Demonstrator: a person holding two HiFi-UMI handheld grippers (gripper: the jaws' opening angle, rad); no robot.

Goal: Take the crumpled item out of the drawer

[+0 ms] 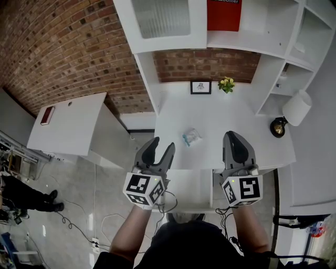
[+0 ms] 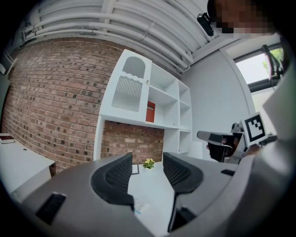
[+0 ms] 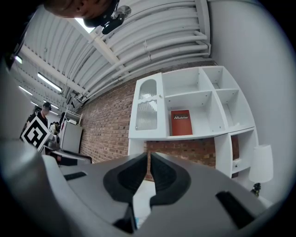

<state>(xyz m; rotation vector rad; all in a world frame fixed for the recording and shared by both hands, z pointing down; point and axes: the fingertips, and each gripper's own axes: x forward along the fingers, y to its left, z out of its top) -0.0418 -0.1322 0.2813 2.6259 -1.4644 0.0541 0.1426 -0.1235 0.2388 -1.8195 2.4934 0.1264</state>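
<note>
A small crumpled wrapper (image 1: 191, 137), clear with a bluish tint, lies on the white desk (image 1: 226, 113) near its front edge. It also shows low between the left jaws as a pale scrap (image 2: 139, 207). My left gripper (image 1: 163, 143) hovers over the desk's front edge, just left of and nearer than the wrapper, open with nothing between its jaws (image 2: 148, 173). My right gripper (image 1: 233, 137) is held to the right of the wrapper, its jaws nearly together and empty (image 3: 149, 162). The white drawer fronts (image 1: 191, 190) below the desk edge look closed.
At the desk's back stand a small framed picture (image 1: 200, 87) and a yellow flower pot (image 1: 227, 84). A white-shaded lamp (image 1: 296, 107) sits at the right. Shelves with a red book (image 1: 224, 13) rise above. A low white cabinet (image 1: 73, 123) stands left; cables lie on the floor.
</note>
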